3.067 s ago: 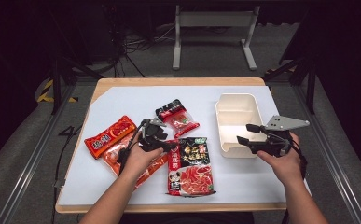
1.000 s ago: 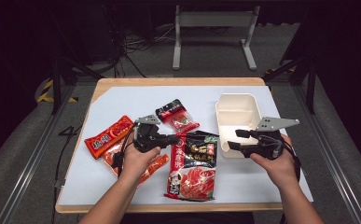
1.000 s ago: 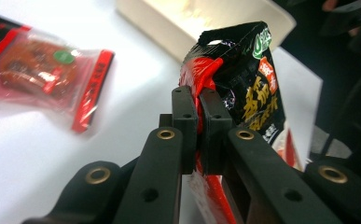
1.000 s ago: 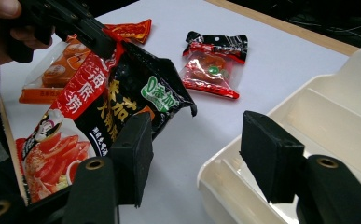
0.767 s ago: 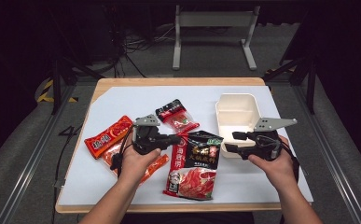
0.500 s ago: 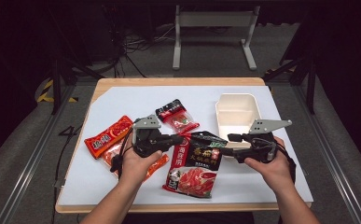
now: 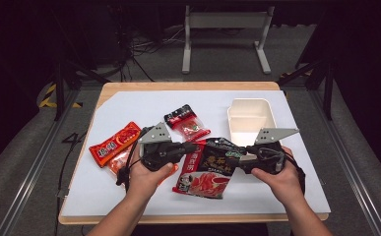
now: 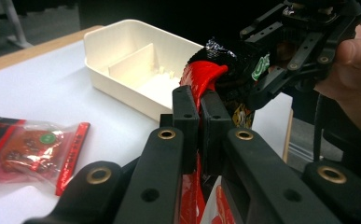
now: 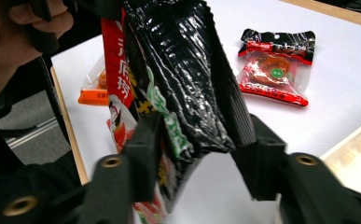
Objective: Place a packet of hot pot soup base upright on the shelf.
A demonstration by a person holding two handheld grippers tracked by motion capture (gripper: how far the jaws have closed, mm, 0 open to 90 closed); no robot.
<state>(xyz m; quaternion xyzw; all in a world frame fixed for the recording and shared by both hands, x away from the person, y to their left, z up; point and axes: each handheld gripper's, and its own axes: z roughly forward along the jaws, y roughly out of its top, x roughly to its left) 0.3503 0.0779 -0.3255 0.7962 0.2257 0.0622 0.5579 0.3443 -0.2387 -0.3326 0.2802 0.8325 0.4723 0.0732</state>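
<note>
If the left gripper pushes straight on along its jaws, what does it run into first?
Probably the right gripper. The left gripper is shut on the black and red pouch, and the right gripper's jaws stand directly beyond that, around the pouch's far end. The white tray lies off to the side.

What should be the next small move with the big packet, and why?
Probably finish closing the right gripper on the packet. Its jaws have just been closing and already stand on either side of the packet's black top corner, while the left gripper is shut on the other top edge, so the packet hangs lifted between both. With two firm grips it could then go toward the tray.
</note>
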